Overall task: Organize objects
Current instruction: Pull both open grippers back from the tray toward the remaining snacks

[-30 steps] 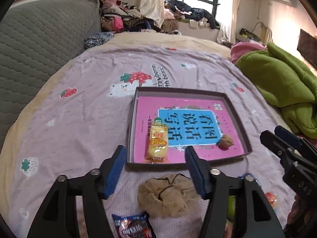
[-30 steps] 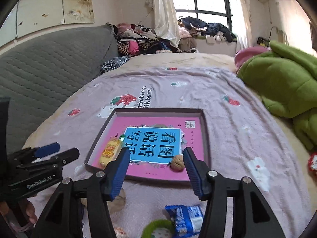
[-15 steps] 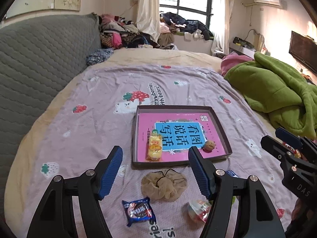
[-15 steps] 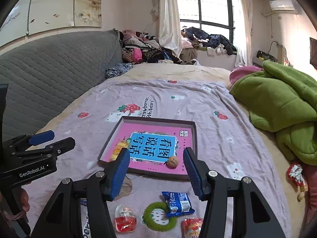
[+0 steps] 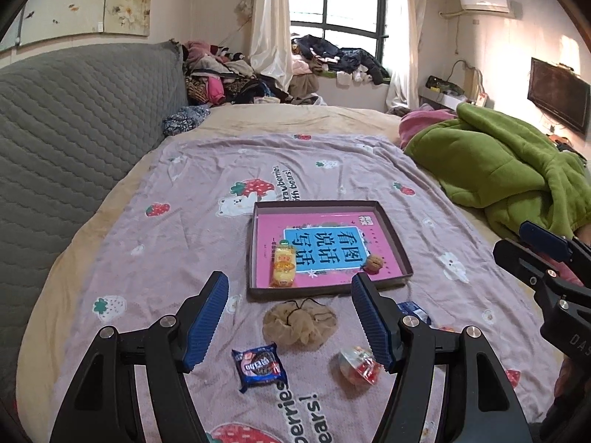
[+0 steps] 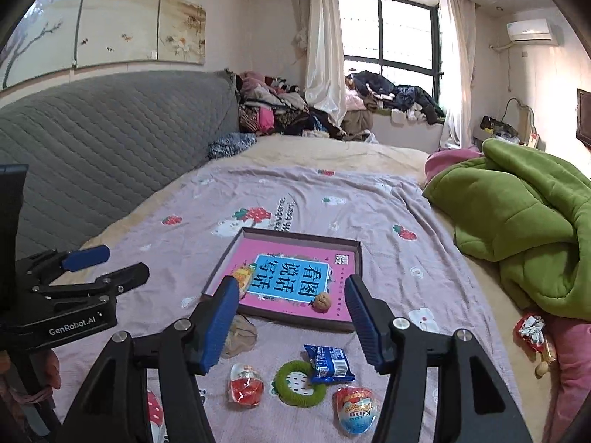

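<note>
A shallow brown tray (image 5: 392,237) with a pink book inside lies on the bedspread. A yellow snack packet (image 5: 283,266) and a walnut (image 5: 373,263) rest in it. In front of the tray lie a beige hair net (image 5: 299,323), a blue biscuit packet (image 5: 258,365) and a clear egg toy (image 5: 360,366). The right wrist view adds a green ring (image 6: 301,384), a second blue packet (image 6: 328,363) and a foil egg (image 6: 356,408). My left gripper (image 5: 288,277) hangs open above these, holding nothing. My right gripper (image 6: 291,280) is opening its jaws, with nothing between them.
A grey quilted headboard (image 5: 74,129) runs along the left. A green blanket (image 5: 498,170) is heaped on the right side of the bed. Clothes are piled under the window (image 6: 295,110). A red wrapped sweet (image 6: 532,332) lies near the right edge.
Both grippers have drawn back and up from the tray, so the loose items in front of it have come into view. The right jaws stand slightly wider.
</note>
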Motion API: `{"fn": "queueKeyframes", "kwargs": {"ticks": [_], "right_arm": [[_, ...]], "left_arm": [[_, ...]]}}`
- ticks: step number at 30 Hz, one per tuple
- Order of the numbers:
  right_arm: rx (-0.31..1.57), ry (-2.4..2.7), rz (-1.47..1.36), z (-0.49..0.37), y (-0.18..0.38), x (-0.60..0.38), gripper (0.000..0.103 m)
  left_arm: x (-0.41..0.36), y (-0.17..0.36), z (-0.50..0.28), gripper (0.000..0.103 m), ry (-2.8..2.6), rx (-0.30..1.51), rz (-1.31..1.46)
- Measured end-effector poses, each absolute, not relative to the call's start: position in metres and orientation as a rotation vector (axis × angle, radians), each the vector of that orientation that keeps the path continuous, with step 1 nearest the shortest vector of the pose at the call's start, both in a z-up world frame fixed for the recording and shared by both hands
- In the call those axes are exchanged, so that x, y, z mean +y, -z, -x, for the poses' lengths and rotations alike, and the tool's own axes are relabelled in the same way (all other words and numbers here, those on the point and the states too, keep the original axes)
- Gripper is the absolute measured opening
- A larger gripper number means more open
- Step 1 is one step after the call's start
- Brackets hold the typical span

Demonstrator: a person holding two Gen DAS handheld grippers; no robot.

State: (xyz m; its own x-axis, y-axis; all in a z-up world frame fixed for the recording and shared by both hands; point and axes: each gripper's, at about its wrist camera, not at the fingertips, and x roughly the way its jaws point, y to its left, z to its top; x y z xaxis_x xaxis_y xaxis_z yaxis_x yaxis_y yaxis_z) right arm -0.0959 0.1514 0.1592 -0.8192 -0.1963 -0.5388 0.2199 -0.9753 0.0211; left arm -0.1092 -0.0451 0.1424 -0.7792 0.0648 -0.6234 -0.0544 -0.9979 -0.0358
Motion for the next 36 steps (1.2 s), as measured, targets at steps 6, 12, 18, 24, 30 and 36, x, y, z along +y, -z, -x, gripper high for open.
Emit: {"fn": "queueKeyframes", "kwargs": {"ticks": [6,12,18,24,30,36], "right_arm": [[0.05,2.807,-0.835,0.078,-0.162,0.161,0.062],[0.051,2.815,-0.833,0.063,-0.165,0.169,0.062],[0.061,2.82,-0.843,0.053,-0.159,0.178,0.063],[0.043,2.819,-0.849,0.042,-0.154,0.187,0.063],[0.074,2.808,-0.873,0.034,-0.145,0.186,0.063],[0.071,2.795,-0.892,0.027,-0.136,0.185,0.063]], "left_arm": [[-0.04,-0.141,0.091,0.071,-2.886,-0.018,1.013],[-0.03,-0.141,0.077,0.071,-2.874,0.003,1.01],[-0.017,-0.141,0.063,0.071,-2.87,0.02,0.994],[-0.006,-0.139,0.05,0.071,-2.889,0.026,0.988],[0.002,-0.13,0.039,0.071,-2.892,0.002,1.01],[0.005,-0.12,0.033,0.071,-2.89,-0.024,1.037]]}}
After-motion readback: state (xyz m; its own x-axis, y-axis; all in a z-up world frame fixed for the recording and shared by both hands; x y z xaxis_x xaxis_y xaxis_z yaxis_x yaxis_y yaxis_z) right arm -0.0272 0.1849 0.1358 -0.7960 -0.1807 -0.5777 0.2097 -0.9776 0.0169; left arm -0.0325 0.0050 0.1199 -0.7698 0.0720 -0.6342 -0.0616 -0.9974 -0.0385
